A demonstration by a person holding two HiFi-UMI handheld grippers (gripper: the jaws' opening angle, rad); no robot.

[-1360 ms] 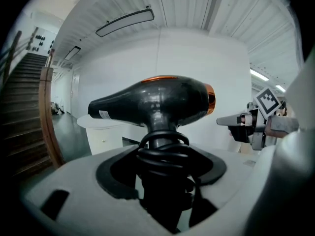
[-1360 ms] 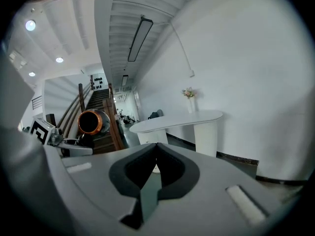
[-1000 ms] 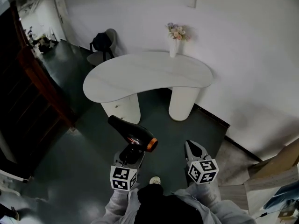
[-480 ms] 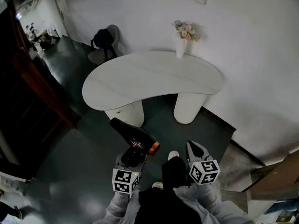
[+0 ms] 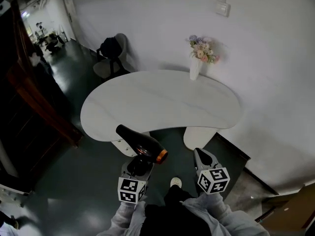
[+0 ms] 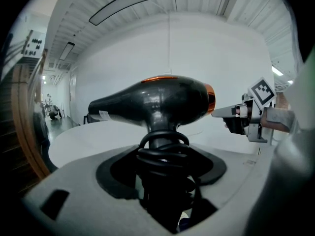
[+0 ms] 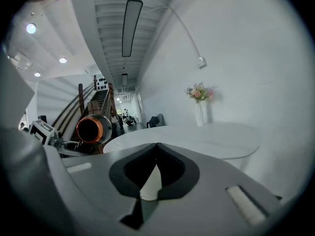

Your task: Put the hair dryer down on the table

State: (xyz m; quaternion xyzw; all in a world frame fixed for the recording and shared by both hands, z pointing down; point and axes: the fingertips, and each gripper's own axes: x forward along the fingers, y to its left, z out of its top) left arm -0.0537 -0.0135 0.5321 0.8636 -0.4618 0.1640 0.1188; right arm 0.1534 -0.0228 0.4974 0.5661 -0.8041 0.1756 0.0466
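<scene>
Near the bottom of the head view, the left gripper [image 5: 139, 162] is clamped on the handle of a black hair dryer [image 5: 140, 142], which is held up in the air short of the table, not resting on anything. The dryer's barrel lies roughly level, its nozzle angled toward the table's left end and its orange-ringed rear end facing the right gripper [image 5: 203, 157]. In the left gripper view the jaws close on the handle from both sides, with what looks like the dryer's black cord [image 6: 162, 149] coiled around it just below the barrel. The right gripper rides beside the left, apart from the dryer; in its own view its jaws are closed tip to tip with nothing between them.

Ahead stands a white kidney-shaped table [image 5: 162, 102] on two rounded white legs, its top bare except for a white vase of flowers [image 5: 197, 65] at the far edge by the white wall. A chair with a dark bag [image 5: 110, 50] on it stands beyond the table's left end, on the dark floor.
</scene>
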